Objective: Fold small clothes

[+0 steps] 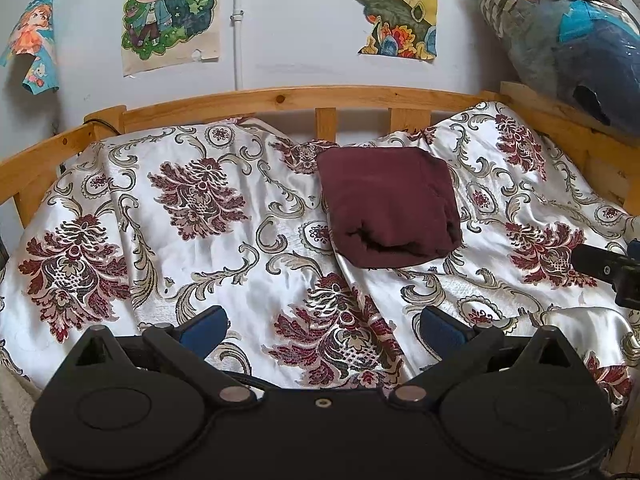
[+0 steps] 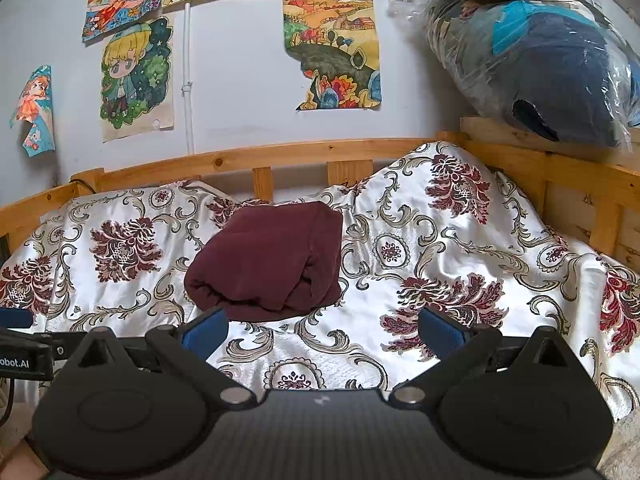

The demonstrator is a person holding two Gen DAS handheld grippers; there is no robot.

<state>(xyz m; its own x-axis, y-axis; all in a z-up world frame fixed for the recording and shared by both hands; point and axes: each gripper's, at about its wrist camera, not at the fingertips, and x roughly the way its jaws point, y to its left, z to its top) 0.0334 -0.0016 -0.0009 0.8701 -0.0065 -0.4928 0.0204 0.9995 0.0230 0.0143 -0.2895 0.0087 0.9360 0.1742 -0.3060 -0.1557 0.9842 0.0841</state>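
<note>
A dark maroon garment (image 1: 390, 206) lies folded into a thick square bundle on the floral satin bedspread (image 1: 224, 248), toward the back middle of the bed. It also shows in the right wrist view (image 2: 268, 262). My left gripper (image 1: 324, 326) is open and empty, held low over the bedspread in front of the bundle. My right gripper (image 2: 324, 326) is open and empty, just in front and to the right of the bundle; its left blue finger (image 2: 206, 330) is close to the bundle's near edge. The right gripper's body shows at the left view's right edge (image 1: 608, 270).
A wooden bed rail (image 1: 280, 100) runs along the back and both sides. A plastic-wrapped bundle of bedding (image 2: 552, 64) sits on the rail at the back right. Drawings (image 2: 332, 52) hang on the wall. The bedspread bulges up at the back right (image 2: 448, 184).
</note>
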